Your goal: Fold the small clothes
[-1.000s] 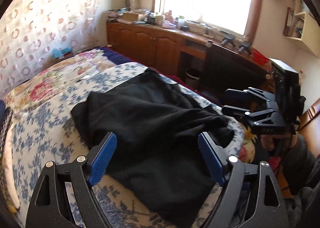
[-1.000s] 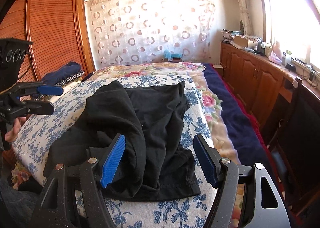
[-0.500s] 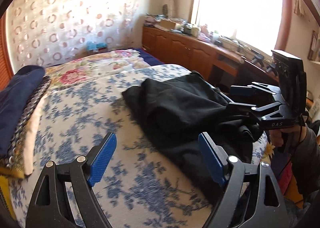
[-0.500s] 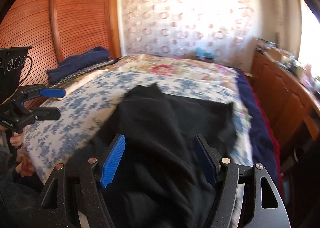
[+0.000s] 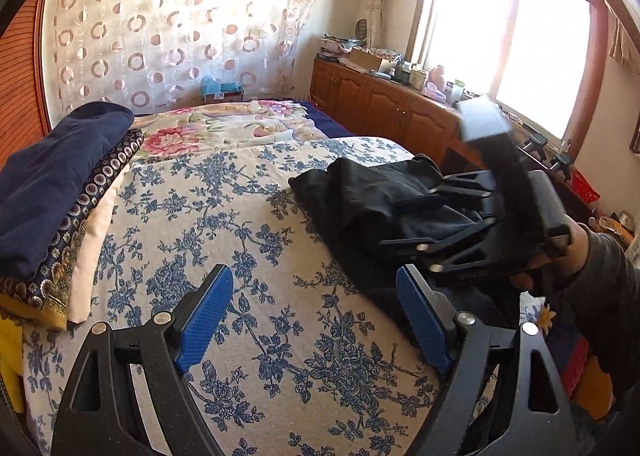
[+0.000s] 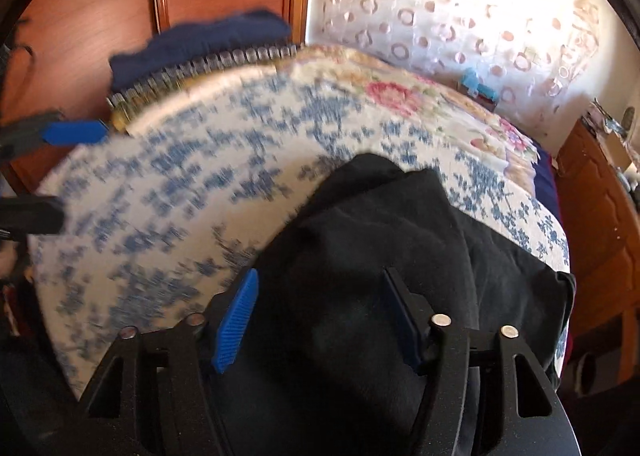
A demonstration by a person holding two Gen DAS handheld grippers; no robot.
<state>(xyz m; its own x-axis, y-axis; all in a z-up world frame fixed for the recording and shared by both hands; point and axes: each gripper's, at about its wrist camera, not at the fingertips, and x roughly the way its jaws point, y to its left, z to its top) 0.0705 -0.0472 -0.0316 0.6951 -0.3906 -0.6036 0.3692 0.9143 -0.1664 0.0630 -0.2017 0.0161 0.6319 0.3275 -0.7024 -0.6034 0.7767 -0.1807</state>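
On the flowered bed the black garment lies bunched at the right edge; right gripper is closing over it, left gripper spread and empty, so a thick, uneven pinch could drag layers crooked.

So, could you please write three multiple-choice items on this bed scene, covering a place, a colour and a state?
1. Where does the pile of folded cloth lie on the bed in the left wrist view?
A. left edge
B. right edge
C. middle

2. What colour is the garment to be folded?
A. white
B. black
C. red

3. What lies between the left gripper fingers?
A. the garment
B. a pillow
C. nothing, only bedspread beneath

Answers: 1 A, it lies at the picture's left; 2 B, it is dark all over; 3 C, the jaws stand wide apart.
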